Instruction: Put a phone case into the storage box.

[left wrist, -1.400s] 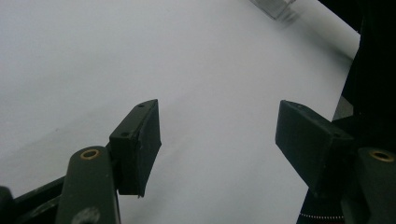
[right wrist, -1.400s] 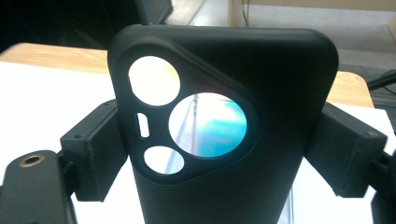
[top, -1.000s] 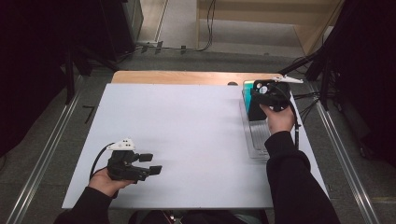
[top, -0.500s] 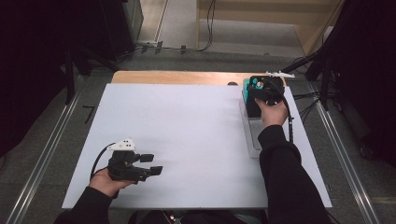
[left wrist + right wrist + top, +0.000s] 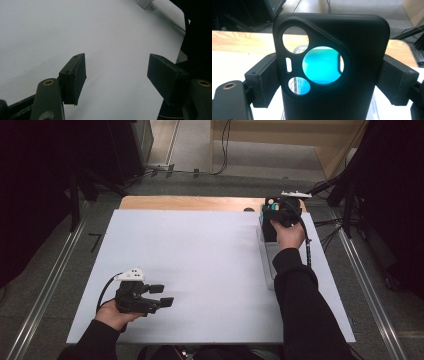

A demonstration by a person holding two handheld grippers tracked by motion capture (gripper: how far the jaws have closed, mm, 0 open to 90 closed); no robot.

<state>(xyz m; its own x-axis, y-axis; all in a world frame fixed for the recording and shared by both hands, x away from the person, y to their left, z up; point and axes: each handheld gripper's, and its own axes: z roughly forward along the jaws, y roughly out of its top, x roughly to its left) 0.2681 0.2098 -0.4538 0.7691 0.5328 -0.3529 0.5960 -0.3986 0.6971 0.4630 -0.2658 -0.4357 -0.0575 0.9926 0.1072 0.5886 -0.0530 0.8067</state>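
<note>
Table [image 5: 200, 202]: my wooden table, its bare strip shows at the far edge.
Sheet [image 5: 200, 265]: a white sheet lies flat on the table and covers almost all of it.
Tray [image 5: 266, 262]: a clear tray lies on the sheet near its right edge, beside my right sleeve.

Matt black plastic phone case [image 5: 332, 67], smooth

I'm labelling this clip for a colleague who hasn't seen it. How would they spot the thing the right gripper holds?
Go to the far right corner of the white table, where the right gripper works. Between its jaws stands a black phone case. Its rounded triangular camera cutout, with three round holes and a slit, marks it out from the teal thing behind.
</note>
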